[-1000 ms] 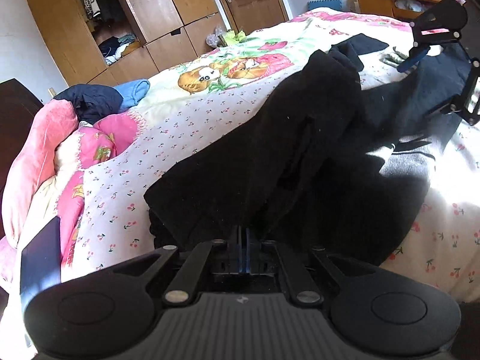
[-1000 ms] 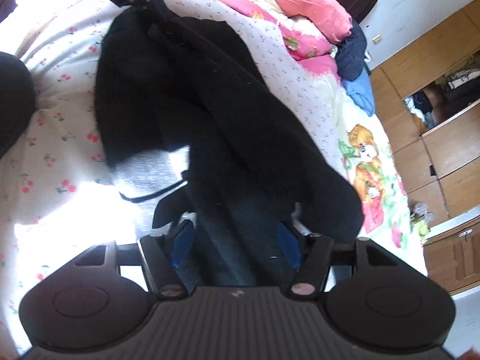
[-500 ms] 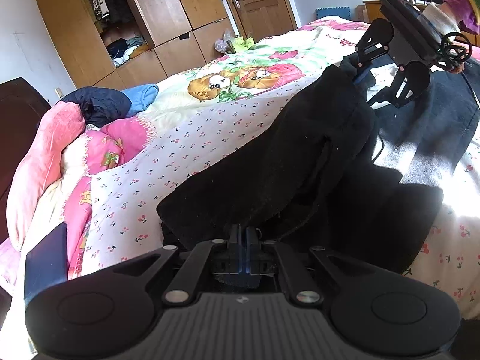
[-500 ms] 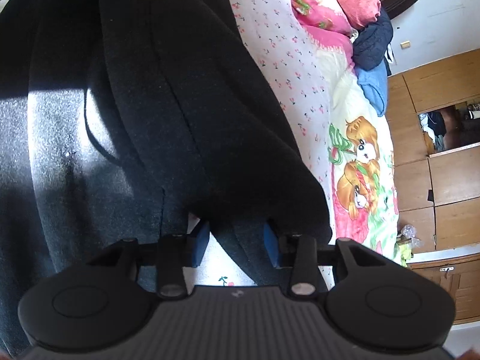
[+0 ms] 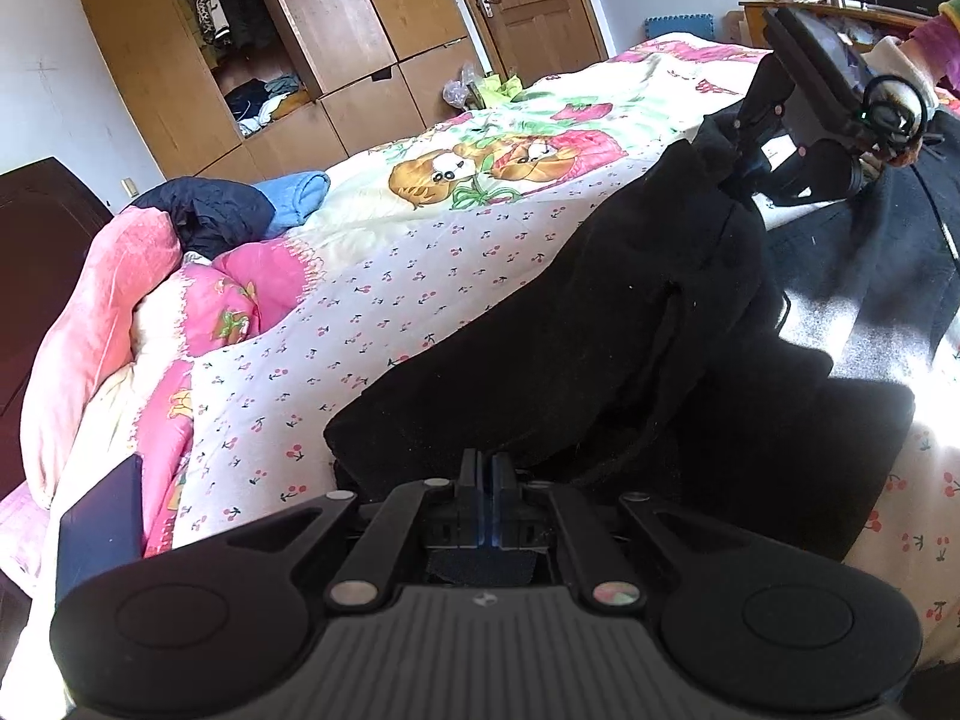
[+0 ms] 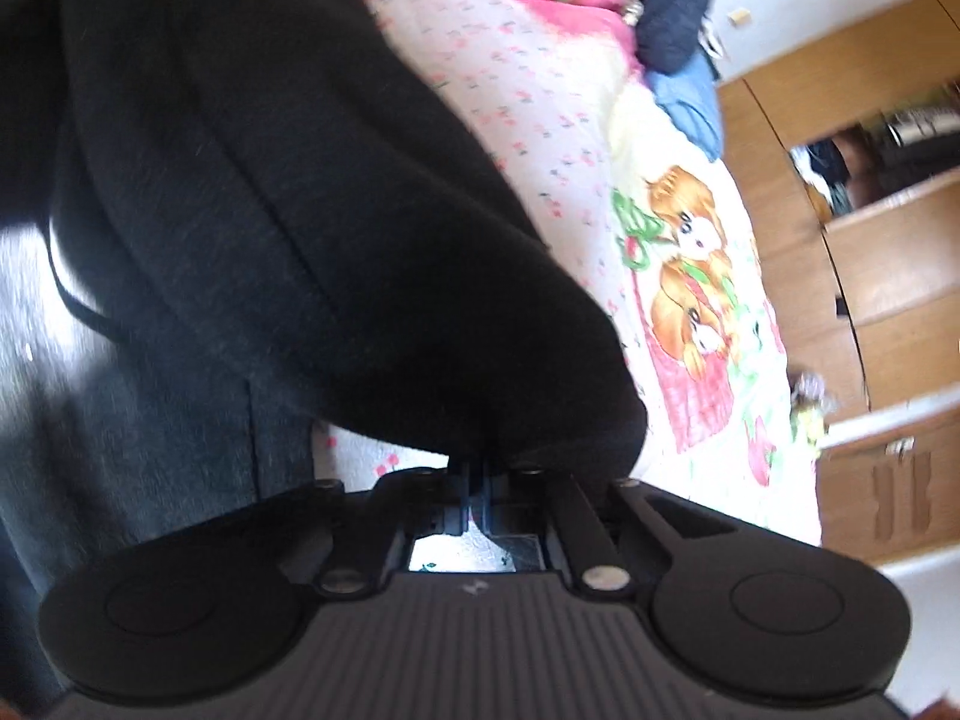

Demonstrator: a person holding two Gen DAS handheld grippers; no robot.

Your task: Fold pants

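The black pants [image 5: 600,336] lie across the cherry-print bedspread [image 5: 384,294], bunched into a raised ridge between the two grippers. My left gripper [image 5: 485,480] is shut on the near edge of the pants. My right gripper [image 6: 477,483] is shut on the far end of the pants [image 6: 270,180], lifted off the bed. The right gripper also shows in the left wrist view [image 5: 747,165], at the far end of the ridge. A thin black drawstring [image 5: 660,372] hangs along the fabric.
Pink pillows [image 5: 102,300] and folded navy and blue clothes [image 5: 240,210] lie at the head of the bed. A wooden wardrobe [image 5: 288,60] with an open compartment and a door [image 5: 528,0] stand beyond. A dark flat object [image 5: 102,528] lies at the left.
My right gripper has closed from open onto the far end of the pants and lifted it. My left gripper stays shut on the near edge; the ridge has drawn tauter.
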